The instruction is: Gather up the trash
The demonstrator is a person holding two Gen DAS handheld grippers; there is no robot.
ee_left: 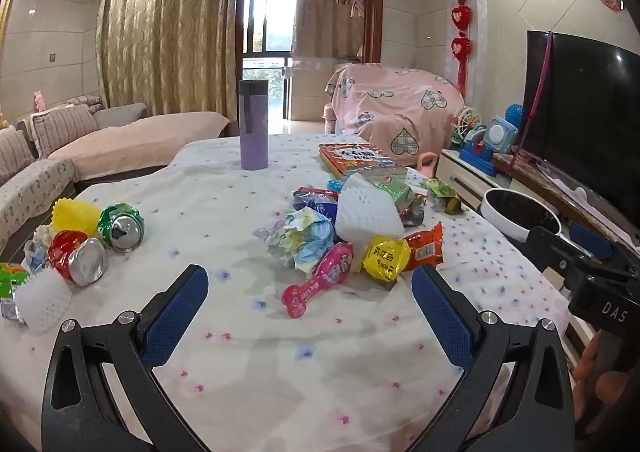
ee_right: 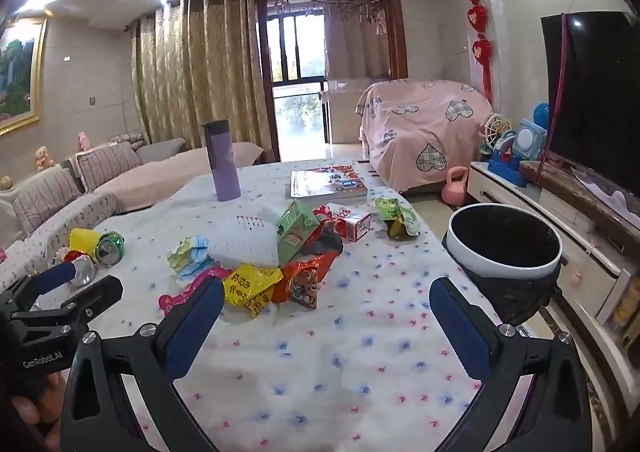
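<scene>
Trash lies on a cloth-covered table (ee_left: 248,364). A central pile holds a pink wrapper (ee_left: 320,276), a yellow packet (ee_left: 385,257), an orange packet (ee_left: 425,247), white foam netting (ee_left: 368,212) and crumpled paper (ee_left: 304,236). At the left lie a red can (ee_left: 78,257), a green can (ee_left: 120,227) and a yellow foam cup (ee_left: 76,215). My left gripper (ee_left: 310,292) is open and empty, just short of the pink wrapper. My right gripper (ee_right: 326,306) is open and empty, near the yellow packet (ee_right: 250,286). A white bin with a black liner (ee_right: 504,244) stands beside the table's right edge.
A purple flask (ee_left: 254,124) and a book (ee_left: 356,160) stand at the table's far side. A green carton (ee_right: 296,230) and a green wrapper (ee_right: 396,217) lie behind the pile. A sofa (ee_left: 120,140) is left, a TV (ee_left: 580,100) and cabinet right.
</scene>
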